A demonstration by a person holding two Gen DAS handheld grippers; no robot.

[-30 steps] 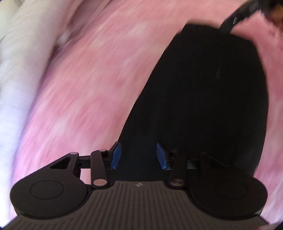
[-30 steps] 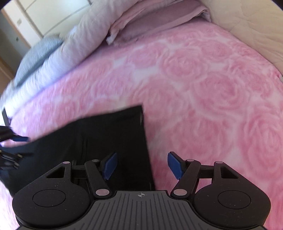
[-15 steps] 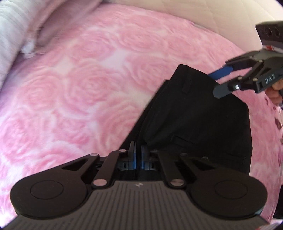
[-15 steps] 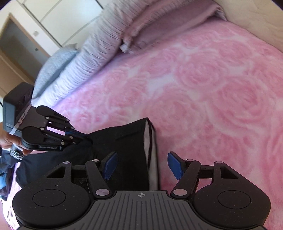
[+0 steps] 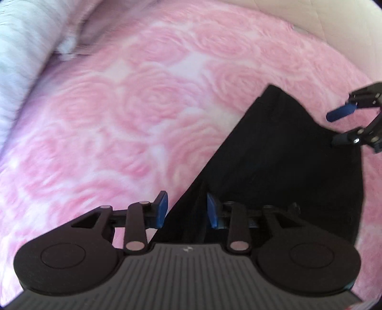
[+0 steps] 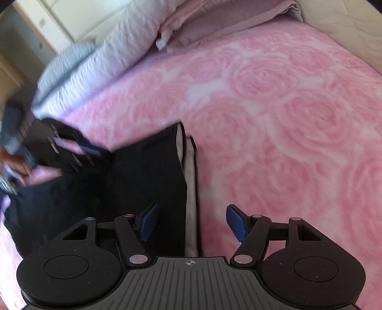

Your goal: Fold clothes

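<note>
A folded black garment (image 5: 286,152) lies flat on the pink rose-patterned blanket (image 5: 133,114). My left gripper (image 5: 187,209) stands open over its near left corner, the cloth edge passing between the blue pads without being pinched. In the right wrist view the same black garment (image 6: 143,171) shows a pale lining strip along its right edge. My right gripper (image 6: 192,223) is open above that edge, holding nothing. The other gripper (image 6: 71,152) appears blurred at the garment's far left corner. In the left wrist view the right gripper's fingers (image 5: 341,113) hover by the garment's far right corner.
A white ribbed quilt (image 6: 107,57) and a folded mauve blanket (image 6: 214,21) lie along the far side of the bed. A beige padded headboard (image 6: 346,28) borders the right. Wardrobe doors (image 6: 59,14) stand beyond. A hand (image 6: 14,164) holds the left gripper.
My left gripper was shut on the garment's corner half a second ago and has opened, letting the cloth go. The right gripper stayed open and drew back toward the garment's right edge.
</note>
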